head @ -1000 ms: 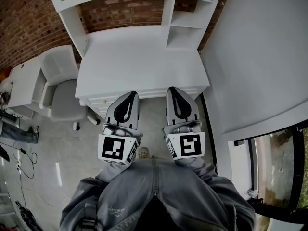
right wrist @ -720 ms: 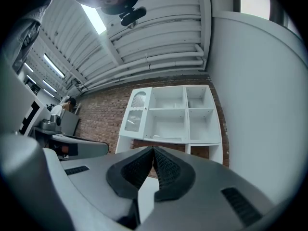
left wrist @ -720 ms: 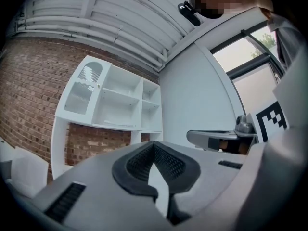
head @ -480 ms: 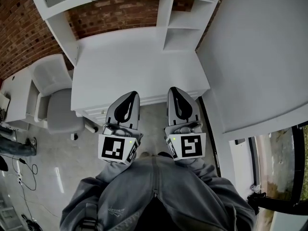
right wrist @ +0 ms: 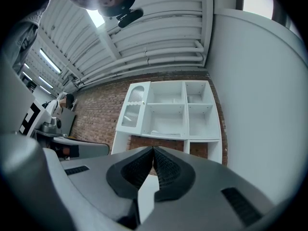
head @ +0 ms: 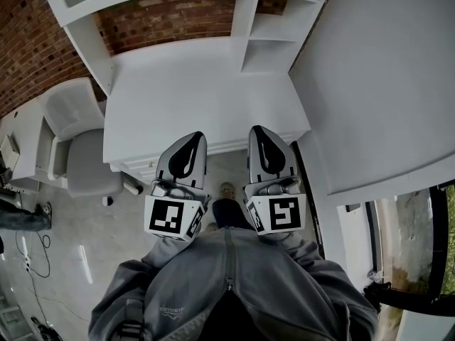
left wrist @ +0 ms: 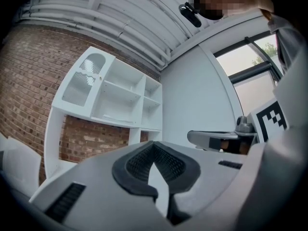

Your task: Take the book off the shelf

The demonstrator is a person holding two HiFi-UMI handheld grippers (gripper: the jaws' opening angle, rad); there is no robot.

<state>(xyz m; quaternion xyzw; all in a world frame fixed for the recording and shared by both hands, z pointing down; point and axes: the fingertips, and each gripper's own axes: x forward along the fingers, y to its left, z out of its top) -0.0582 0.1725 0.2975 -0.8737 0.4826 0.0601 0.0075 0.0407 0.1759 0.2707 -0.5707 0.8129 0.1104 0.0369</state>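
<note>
Book (right wrist: 159, 133) lies flat, thin and pale, on the floor of the lower middle compartment of the white shelf unit (right wrist: 186, 110), at 12 o'clock from the tips of the right gripper (right wrist: 153, 150) in the right gripper view. That gripper's black ribbed pads meet at the tips, with nothing between them. The left gripper (left wrist: 154, 146) is closed the same way and empty; in its own view the shelf unit stands at 10 o'clock and the right gripper's side shows at 3 o'clock. In the head view the two grippers are held side by side, apart, the left at 7 o'clock and the right at 5 o'clock, both pointing toward 12 with their tips over the near edge of the white desk (head: 206, 84). The shelf unit rises from the desk's far side at 12 o'clock, against a brick wall (head: 163, 16). A pale chair (head: 78, 155) stands at 9 o'clock beside the desk. The person's grey jacket (head: 227, 290) fills 6 o'clock.
</note>
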